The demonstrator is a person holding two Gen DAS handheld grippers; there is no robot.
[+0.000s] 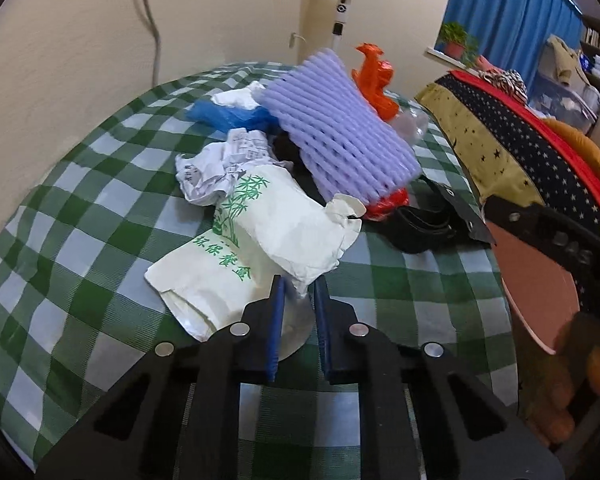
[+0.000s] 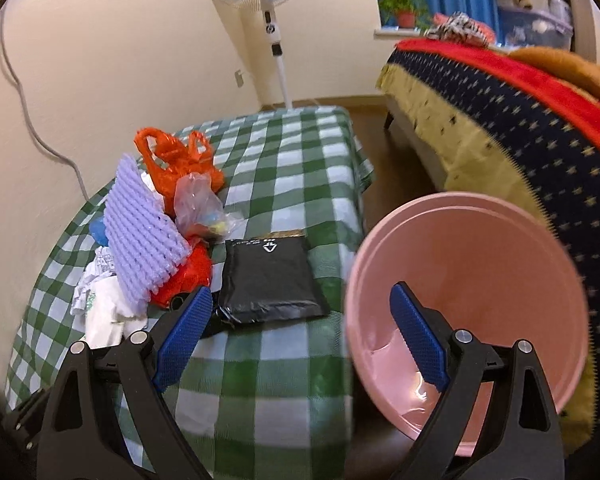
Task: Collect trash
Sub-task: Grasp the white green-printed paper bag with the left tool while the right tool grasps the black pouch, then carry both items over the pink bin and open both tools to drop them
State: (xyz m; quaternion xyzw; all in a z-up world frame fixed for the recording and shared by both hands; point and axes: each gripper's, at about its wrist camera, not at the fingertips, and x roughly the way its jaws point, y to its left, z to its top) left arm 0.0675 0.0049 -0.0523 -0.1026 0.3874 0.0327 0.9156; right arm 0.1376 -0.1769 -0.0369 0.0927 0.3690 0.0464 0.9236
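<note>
A heap of trash lies on the green-checked table (image 1: 80, 208). It holds a white paper bag with green print (image 1: 260, 232), crumpled receipts (image 1: 216, 168), a purple foam net (image 1: 340, 136), an orange plastic bag (image 1: 374, 76) and blue plastic (image 1: 228, 114). My left gripper (image 1: 299, 282) is shut on the near corner of the white paper bag. In the right wrist view a black mailer (image 2: 268, 276) lies flat beside the foam net (image 2: 140, 232). My right gripper (image 2: 300, 292) stands wide open at the table's edge. One finger is over the cloth, the other in front of the pink bin's (image 2: 480, 260) mouth.
The pink bin sits tilted off the table's right side, close to a bed with a starred cover (image 2: 500, 120). A standing fan (image 2: 276, 40) and a wall are behind the table. A clear plastic bag (image 2: 200, 204) leans on the orange bag (image 2: 180, 160).
</note>
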